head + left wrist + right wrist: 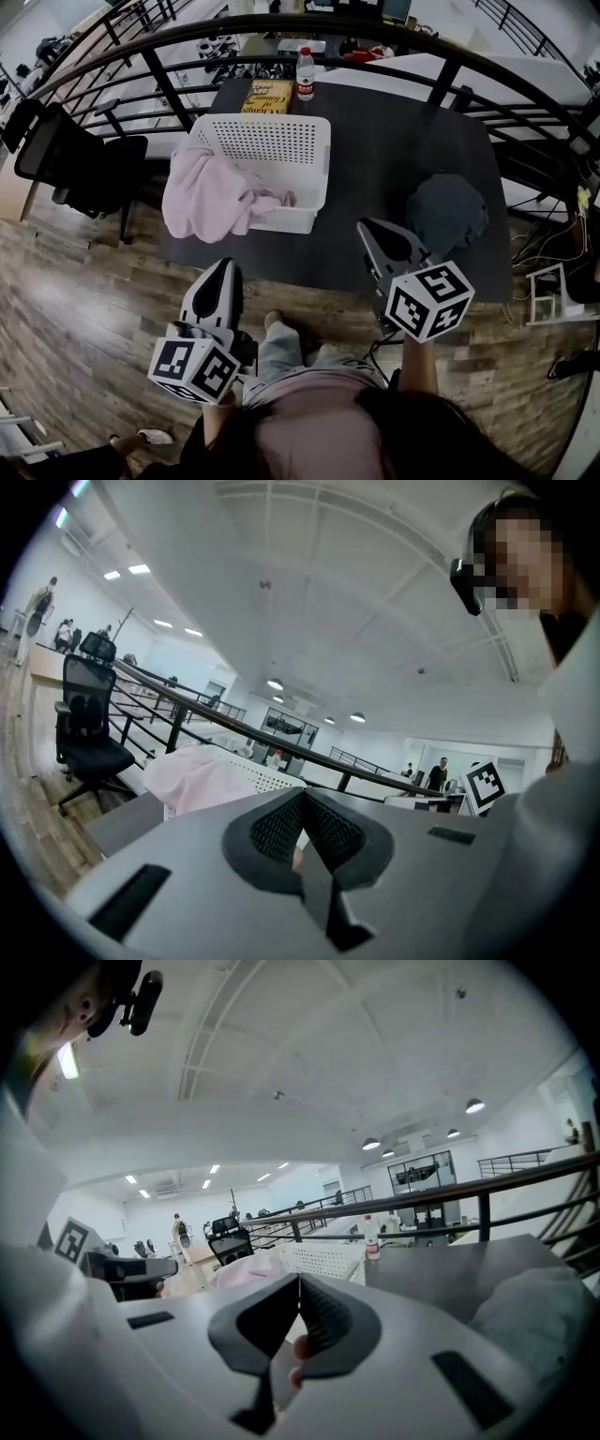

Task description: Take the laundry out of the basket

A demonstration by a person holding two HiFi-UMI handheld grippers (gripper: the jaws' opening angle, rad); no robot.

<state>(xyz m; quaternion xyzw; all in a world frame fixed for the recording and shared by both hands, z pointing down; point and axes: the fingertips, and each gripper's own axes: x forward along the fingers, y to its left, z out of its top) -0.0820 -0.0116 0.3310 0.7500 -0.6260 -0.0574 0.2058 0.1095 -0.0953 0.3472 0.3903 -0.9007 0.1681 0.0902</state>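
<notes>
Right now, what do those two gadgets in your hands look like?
The left claw and right claw are pale grey shells with dark ribbed pads, tapering to a point. Each carries a white cube printed with black square markers.

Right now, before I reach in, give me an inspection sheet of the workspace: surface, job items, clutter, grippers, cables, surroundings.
Surface: dark table on a wooden floor.
Job's things: white basket on the table's left; pink laundry drapes over its near left rim; grey garment lies on the table to the right, outside the basket.
Clutter: bottle and yellow book at the far edge.
Grippers: left gripper and right gripper near the table's front edge, fingers together, nothing held.
Cables: loose cables on the floor at right.
Surroundings: black office chair at left; curved railing behind.
</notes>
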